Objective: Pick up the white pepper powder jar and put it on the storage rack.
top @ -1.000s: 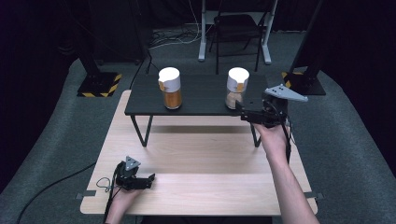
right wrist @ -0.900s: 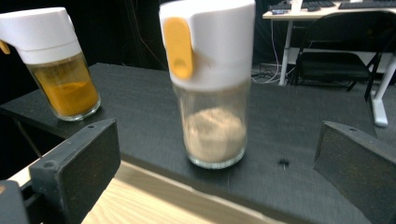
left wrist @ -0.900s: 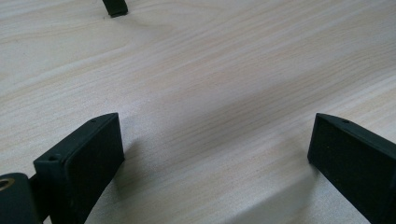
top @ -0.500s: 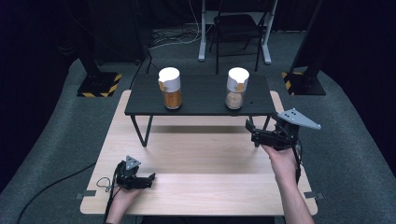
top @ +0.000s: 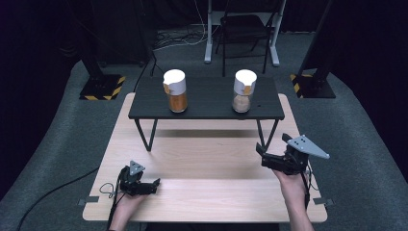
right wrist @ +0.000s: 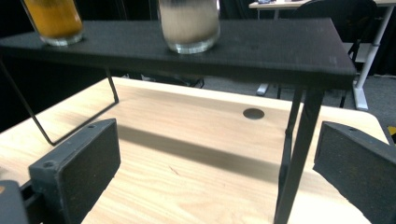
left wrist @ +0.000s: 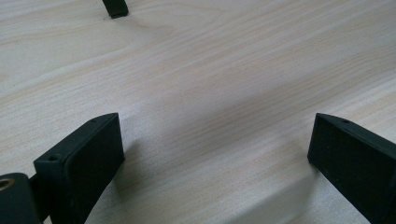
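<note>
Backing off from the pale jar (top: 244, 91) on the shelf (top: 207, 109), the right claw (top: 262, 155) now hangs open and empty, so that jar looks placed; the left claw (top: 153, 185) rests open too.

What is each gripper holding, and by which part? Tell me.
Nothing is held. The left gripper and the right gripper both stand open and empty over the light wooden table.

My right gripper (top: 262, 155) had bare wooden table (top: 202, 159) ahead, but the black shelf (top: 207, 98) and its leg (right wrist: 294, 154) blocked the way to the pale jar (top: 244, 91). Open wood lay before my left gripper (top: 154, 185).
</note>
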`<state>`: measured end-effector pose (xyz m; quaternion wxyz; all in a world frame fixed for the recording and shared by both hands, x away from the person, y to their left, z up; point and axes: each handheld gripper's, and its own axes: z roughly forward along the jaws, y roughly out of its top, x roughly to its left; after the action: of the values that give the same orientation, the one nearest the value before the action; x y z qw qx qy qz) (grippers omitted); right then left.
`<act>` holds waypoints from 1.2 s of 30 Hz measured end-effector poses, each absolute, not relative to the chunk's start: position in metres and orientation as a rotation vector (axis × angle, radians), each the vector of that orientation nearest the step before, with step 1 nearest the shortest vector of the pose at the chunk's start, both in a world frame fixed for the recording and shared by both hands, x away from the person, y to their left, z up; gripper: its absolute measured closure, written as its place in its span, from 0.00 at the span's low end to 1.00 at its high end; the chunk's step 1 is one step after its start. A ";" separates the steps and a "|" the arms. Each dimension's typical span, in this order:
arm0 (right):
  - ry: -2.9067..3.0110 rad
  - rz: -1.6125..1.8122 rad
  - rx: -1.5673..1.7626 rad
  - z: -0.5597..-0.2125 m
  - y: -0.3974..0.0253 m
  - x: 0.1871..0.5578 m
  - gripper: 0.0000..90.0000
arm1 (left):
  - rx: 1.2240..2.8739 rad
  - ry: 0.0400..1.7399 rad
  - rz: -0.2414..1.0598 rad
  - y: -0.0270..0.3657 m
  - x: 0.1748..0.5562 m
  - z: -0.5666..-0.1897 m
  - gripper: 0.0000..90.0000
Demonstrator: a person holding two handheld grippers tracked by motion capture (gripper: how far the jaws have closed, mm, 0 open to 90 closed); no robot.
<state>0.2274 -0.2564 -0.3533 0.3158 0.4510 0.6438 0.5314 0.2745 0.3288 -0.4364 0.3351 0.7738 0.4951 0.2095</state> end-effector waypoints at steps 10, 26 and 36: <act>1.694 1.374 1.201 -0.388 -0.266 0.212 0.00 | 2.020 1.290 0.546 0.329 0.274 -0.436 0.03; 1.739 1.295 1.282 -0.429 -0.272 0.210 0.00 | 2.020 1.290 0.546 0.329 0.274 -0.436 0.03; 1.807 1.219 1.347 -0.449 -0.278 0.218 0.00 | 2.022 1.288 0.545 0.329 0.275 -0.436 0.03</act>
<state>0.2177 -0.2776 -0.4489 0.2857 0.5038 0.6759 0.4558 0.2747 0.3292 -0.4363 0.3351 0.7748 0.4937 0.2089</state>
